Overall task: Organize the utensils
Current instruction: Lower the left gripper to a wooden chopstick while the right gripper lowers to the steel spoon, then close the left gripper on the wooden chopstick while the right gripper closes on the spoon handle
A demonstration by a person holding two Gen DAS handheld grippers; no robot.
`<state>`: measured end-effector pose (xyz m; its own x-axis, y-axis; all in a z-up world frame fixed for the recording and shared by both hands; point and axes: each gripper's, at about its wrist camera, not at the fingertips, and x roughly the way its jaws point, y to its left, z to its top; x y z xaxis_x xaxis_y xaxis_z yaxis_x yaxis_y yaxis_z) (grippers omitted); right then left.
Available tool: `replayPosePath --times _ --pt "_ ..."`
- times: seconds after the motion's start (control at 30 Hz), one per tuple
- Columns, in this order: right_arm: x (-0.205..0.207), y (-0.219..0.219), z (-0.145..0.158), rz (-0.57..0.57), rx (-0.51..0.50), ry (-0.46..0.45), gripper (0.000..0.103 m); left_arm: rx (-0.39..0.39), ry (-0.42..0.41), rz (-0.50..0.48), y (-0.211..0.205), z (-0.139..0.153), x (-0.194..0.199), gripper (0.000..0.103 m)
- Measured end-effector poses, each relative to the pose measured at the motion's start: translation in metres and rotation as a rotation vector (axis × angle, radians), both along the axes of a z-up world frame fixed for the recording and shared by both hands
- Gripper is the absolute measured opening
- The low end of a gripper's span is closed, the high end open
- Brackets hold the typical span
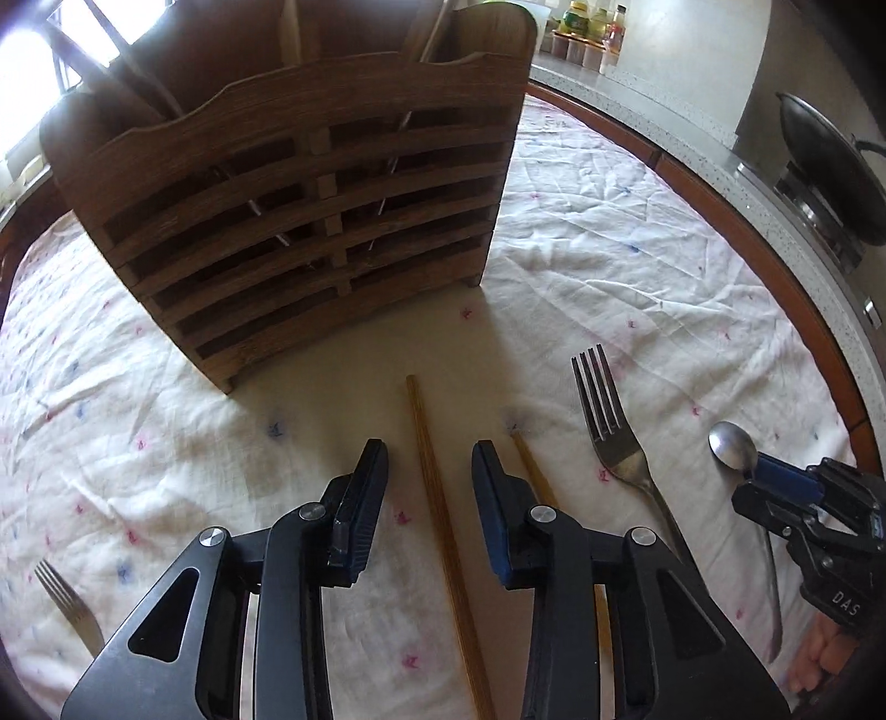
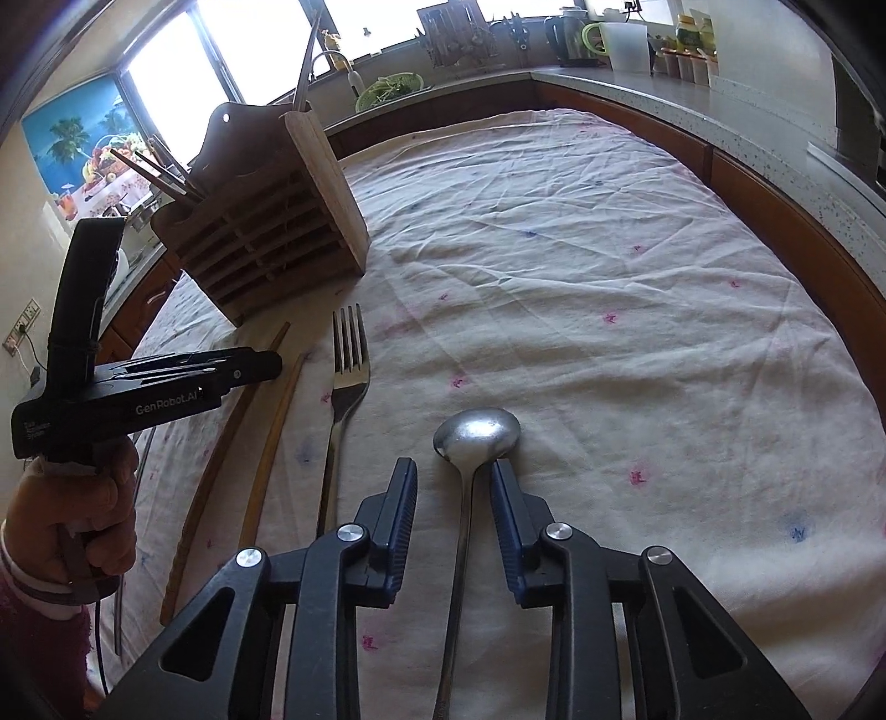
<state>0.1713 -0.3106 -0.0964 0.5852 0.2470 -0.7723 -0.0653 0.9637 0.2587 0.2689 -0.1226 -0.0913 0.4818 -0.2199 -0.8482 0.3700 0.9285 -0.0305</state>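
Note:
A slatted wooden utensil holder [image 1: 299, 205] stands on the cloth-covered table, with several utensils in it; it also shows in the right wrist view [image 2: 260, 221]. My left gripper [image 1: 429, 451] is open, its jaws either side of a wooden chopstick [image 1: 437, 498] lying on the cloth. A second chopstick [image 1: 534, 471] lies partly under its right finger. My right gripper [image 2: 454, 471] is open, straddling the handle of a metal spoon [image 2: 477, 432]. A fork [image 2: 348, 376] lies left of the spoon, also in the left wrist view [image 1: 612, 437].
Another fork [image 1: 69, 603] lies at the near left of the table. A wok [image 1: 830, 166] sits on a stove at the right. Bottles [image 1: 592, 25] and a kettle [image 2: 562, 36] stand on the counter behind the table.

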Motion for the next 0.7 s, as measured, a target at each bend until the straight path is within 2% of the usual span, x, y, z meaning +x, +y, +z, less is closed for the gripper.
replayPosePath --times 0.07,0.13,0.27,0.4,0.7 --pt "0.001 0.001 0.0 0.003 -0.007 0.001 0.026 0.019 -0.013 -0.01 -0.001 0.0 -0.003 0.018" --pt "0.002 0.002 0.0 0.005 -0.018 0.001 0.022 0.005 -0.001 -0.013 0.004 0.001 -0.006 0.008" --pt "0.001 0.001 0.0 0.008 -0.023 0.004 0.014 -0.003 0.028 -0.017 0.013 0.002 -0.018 0.008" --pt "0.002 0.0 0.0 0.011 -0.016 0.008 0.014 0.035 0.038 -0.021 0.011 0.003 -0.017 0.008" --pt "0.006 0.003 -0.001 0.025 -0.024 0.011 0.014 0.088 -0.011 -0.044 -0.001 0.002 -0.012 0.007"
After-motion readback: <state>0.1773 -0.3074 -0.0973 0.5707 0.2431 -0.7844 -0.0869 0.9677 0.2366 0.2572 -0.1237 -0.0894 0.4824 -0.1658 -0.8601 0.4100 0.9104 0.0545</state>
